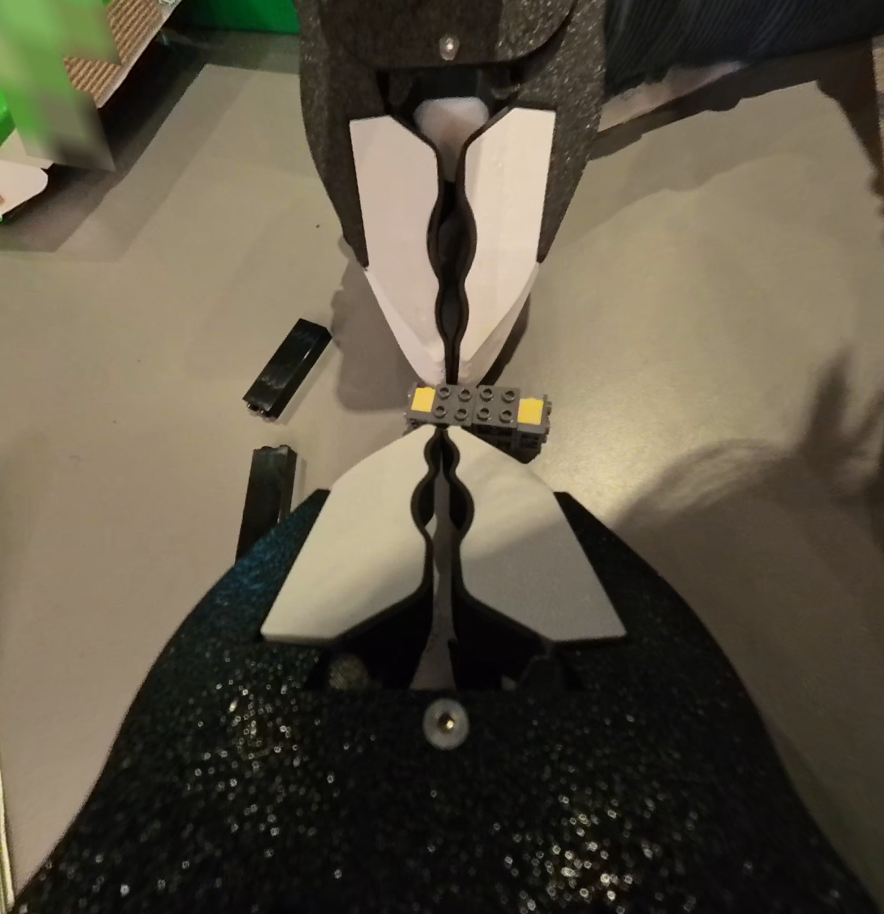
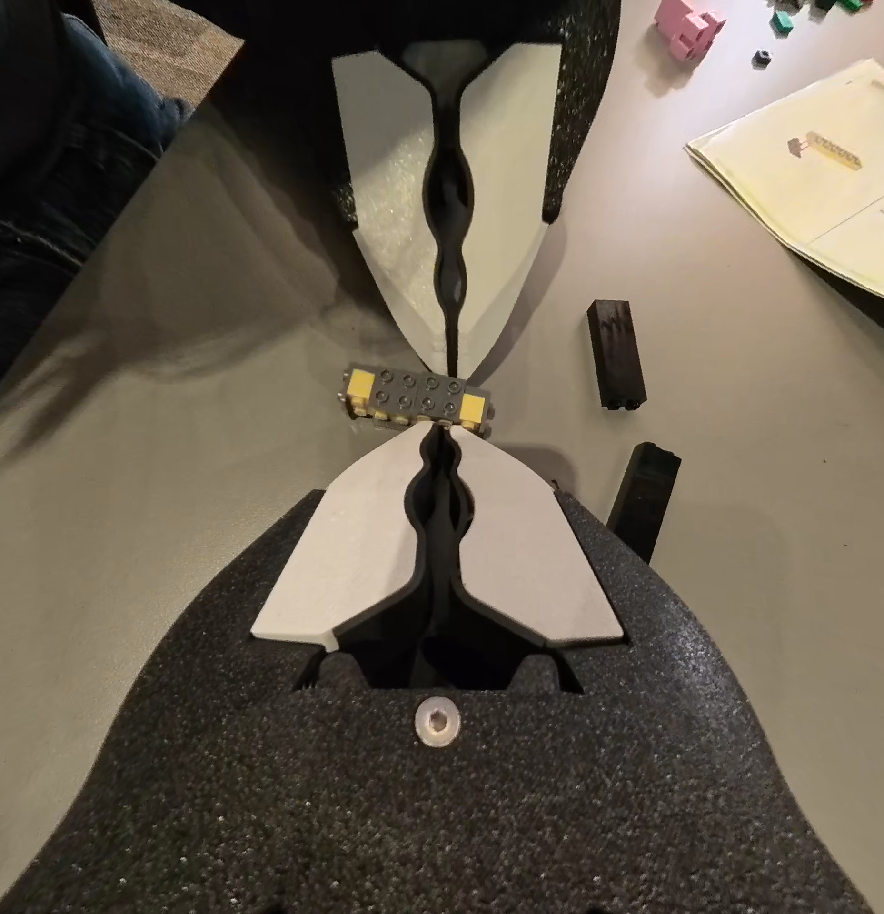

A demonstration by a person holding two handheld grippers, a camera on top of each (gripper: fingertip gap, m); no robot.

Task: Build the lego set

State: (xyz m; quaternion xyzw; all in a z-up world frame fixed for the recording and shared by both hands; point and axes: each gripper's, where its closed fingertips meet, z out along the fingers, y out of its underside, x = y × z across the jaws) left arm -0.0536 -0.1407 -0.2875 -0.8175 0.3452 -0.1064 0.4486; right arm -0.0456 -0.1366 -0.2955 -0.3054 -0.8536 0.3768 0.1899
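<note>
Centrally, a small grey lego assembly [image 1: 477, 411] with two yellow tiles on top is held above the grey worktop [image 1: 133, 445], pinched from opposite sides by the left tool [image 1: 442, 431] and right tool [image 2: 442, 429], each closed on it. Two black bars [image 2: 616, 362] lie nearby; a booklet [image 2: 815, 173] lies farther off.

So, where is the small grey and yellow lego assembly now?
The grey and yellow lego assembly sits at the centre of both wrist views, pinched between the closed tips of the left gripper and the right gripper, with two black bars beside it.
</note>
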